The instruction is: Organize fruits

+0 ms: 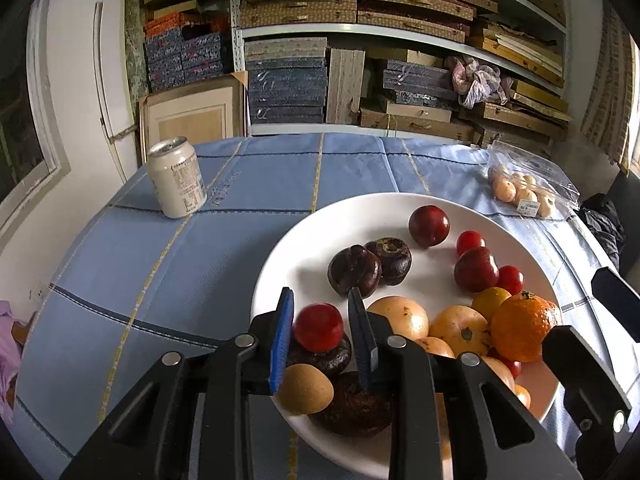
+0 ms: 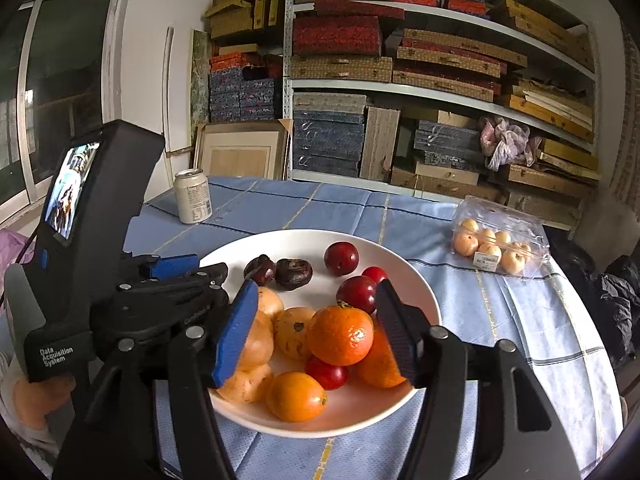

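white plate (image 2: 416,280) sits on blue checked tablecloth (image 1: 168,264), fruit heaped on its near side. left gripper (image 1: 320,332) is nearly closed around a small red fruit (image 1: 319,326); contact unclear. right gripper (image 2: 320,332) stands apart around an orange mandarin (image 2: 340,336), stem up, no contact. can (image 1: 177,178) upright. shelves (image 2: 400,80) of boxes behind.

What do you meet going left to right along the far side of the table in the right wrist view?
Drink can → white plate → clear box of small pale fruits.
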Motion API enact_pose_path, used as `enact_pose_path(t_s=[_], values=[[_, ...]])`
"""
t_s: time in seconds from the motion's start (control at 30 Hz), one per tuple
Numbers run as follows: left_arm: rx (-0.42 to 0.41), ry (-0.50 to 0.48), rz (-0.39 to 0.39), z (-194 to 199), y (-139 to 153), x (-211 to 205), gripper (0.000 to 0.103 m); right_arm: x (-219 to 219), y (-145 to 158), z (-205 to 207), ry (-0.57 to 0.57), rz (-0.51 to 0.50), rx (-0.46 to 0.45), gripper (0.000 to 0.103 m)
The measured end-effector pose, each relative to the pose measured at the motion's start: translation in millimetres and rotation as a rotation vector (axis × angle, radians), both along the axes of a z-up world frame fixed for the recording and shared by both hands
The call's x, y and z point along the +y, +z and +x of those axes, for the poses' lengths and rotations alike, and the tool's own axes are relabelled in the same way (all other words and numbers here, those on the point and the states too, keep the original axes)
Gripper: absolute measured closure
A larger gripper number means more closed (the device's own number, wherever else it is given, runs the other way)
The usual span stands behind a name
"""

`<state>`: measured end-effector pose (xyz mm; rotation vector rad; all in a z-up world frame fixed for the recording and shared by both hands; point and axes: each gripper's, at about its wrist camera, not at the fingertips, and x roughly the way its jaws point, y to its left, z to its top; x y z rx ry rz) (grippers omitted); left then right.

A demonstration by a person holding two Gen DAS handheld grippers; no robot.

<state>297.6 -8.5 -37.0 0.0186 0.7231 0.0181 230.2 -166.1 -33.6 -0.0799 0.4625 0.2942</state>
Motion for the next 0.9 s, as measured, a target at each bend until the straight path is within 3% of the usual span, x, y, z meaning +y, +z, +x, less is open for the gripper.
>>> enact_pose_path(t_s=[0.2,0.4,0.5,0.57,0.73,0.9], values=[[-0.006,-0.008,0.018,-2.7,1.6,-2.9,0.073,-3.1,3.0,-2.7,-0.001,0.009,-0.006,0.042],[-0.021,-0.034,0.024,-12.5,7.8,-5.1,0.049,-6.5,8.6,-9.4,0.003,0.025,-0.013,0.04],[-0.036,-0.046,0.031,-24.7,13.4,-5.9,0.032,-8.7,12.4,-14.5,0.001,0.047,-0.014,0.035],[-0.051,-0.051,0.035,-35.0,20.0,-6.8,0.028,-12.1,15.9,-23.8,0.001,0.066,-0.023,0.03],[-0.087,-0.054,0.054,-64.4,32.0,-9.8,0.008,-18.1,22.5,-56.1,-0.013,0.073,-0.072,0.016],[-0.087,-0.024,0.059,-95.1,31.3,-3.6,0.005,-26.0,23.9,-87.7,-0.025,0.097,-0.102,0.005]])
